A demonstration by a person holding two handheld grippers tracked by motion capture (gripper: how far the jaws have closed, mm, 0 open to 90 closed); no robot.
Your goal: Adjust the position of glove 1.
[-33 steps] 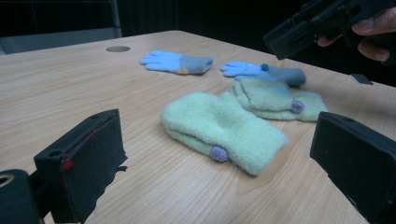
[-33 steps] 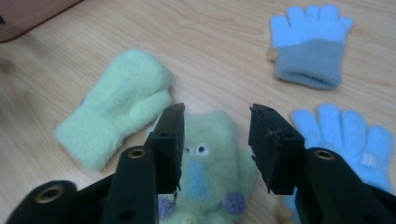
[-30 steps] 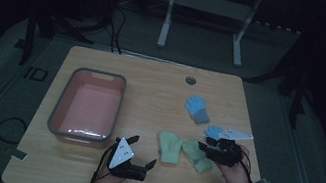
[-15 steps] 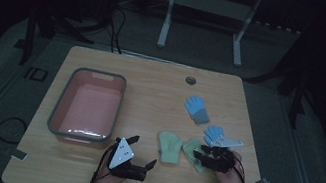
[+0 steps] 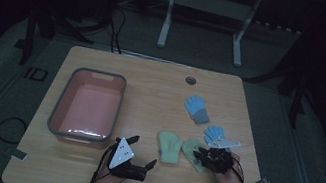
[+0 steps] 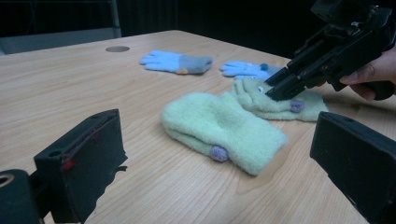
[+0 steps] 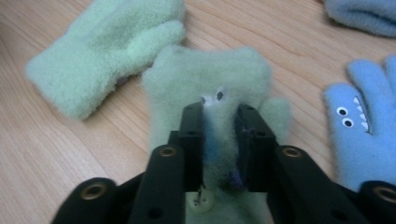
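**Inspector A:** State of the right tongs (image 7: 219,135)?

**Inspector B:** Their jaws have just been closing and now pinch a fold of the green mitten (image 7: 210,79), which lies flat on the worktop (image 5: 151,89) directly under them.

**Inspector A:** And the left tongs (image 5: 139,157)?

**Inspector B:** Spread wide, nothing between the jaws, held low over the worktop. A second green mitten (image 6: 224,130) lies just ahead of them, touching the pinched one.

**Inspector A:** Other items?

**Inspector B:** A blue glove (image 7: 364,126) lies just beside the right tongs, another blue glove (image 5: 197,108) farther beyond. A pink tub (image 5: 57,118) sits beyond the left tongs.
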